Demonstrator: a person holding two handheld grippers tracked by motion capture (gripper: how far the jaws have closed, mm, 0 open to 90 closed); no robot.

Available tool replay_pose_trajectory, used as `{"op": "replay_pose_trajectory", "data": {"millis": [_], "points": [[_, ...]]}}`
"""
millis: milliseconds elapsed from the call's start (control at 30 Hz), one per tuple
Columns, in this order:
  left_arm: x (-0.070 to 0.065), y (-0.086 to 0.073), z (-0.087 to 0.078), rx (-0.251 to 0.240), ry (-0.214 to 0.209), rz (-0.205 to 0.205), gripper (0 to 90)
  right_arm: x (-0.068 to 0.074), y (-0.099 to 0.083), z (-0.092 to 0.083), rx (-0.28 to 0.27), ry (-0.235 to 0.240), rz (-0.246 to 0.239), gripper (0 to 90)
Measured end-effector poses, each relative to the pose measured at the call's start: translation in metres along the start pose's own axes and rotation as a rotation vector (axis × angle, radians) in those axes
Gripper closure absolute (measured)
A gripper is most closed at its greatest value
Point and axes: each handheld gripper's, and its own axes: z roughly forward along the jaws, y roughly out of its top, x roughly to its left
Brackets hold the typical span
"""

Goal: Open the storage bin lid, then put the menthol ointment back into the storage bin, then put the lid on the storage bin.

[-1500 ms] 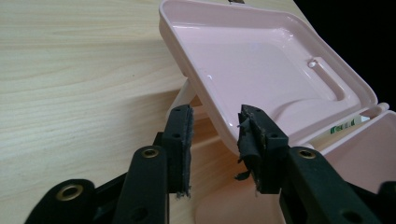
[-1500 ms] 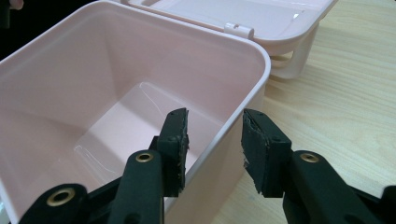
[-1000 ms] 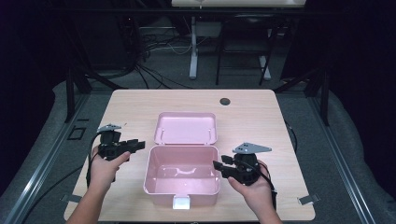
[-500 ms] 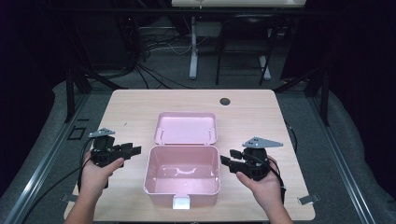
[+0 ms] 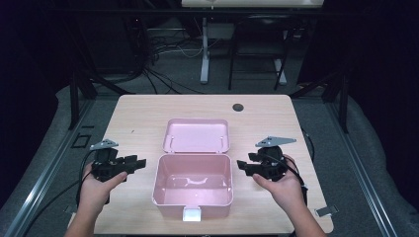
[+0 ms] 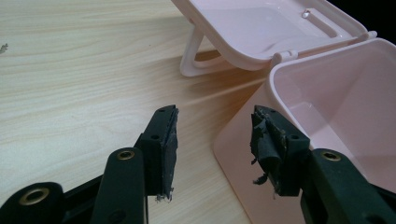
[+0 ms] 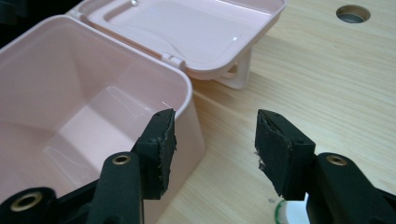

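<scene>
Pink box [image 5: 192,185] sits mid-tabletop [image 5: 148,113], lid [image 5: 196,135] flung back, inside bare. My left tool [image 5: 140,162] and right tool [image 5: 241,165] flank it, both spread, jaws just opening, nothing between. To shut: I catch lid edge, swing forward gently, brace box.

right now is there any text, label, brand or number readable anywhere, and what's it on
None can be read. The pink box, its open lid, the table and both grippers, left and right, show no lettering. A white and green scrap behind the right gripper's jaw is too cut off to read.
</scene>
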Motion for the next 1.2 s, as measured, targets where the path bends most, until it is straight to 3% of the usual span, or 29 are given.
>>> {"op": "replay_pose_trajectory", "data": {"millis": [267, 500, 767, 1200], "points": [[-0.005, 0.002, -0.006, 0.009, 0.021, 0.035, 52.7, -0.012, 0.008, 0.006, 0.08, -0.055, -0.067, 46.8], [-0.01, 0.001, -0.006, 0.041, 0.022, 0.064, 51.5, -0.019, 0.012, 0.009, 0.141, -0.078, -0.083, 45.7], [-0.011, 0.0, -0.004, 0.066, 0.038, 0.063, 51.1, -0.031, 0.013, 0.018, 0.259, -0.12, -0.116, 43.2], [-0.014, 0.002, -0.009, 0.051, 0.036, 0.08, 49.5, -0.055, 0.016, 0.03, 0.382, -0.167, -0.074, 40.5]]}}
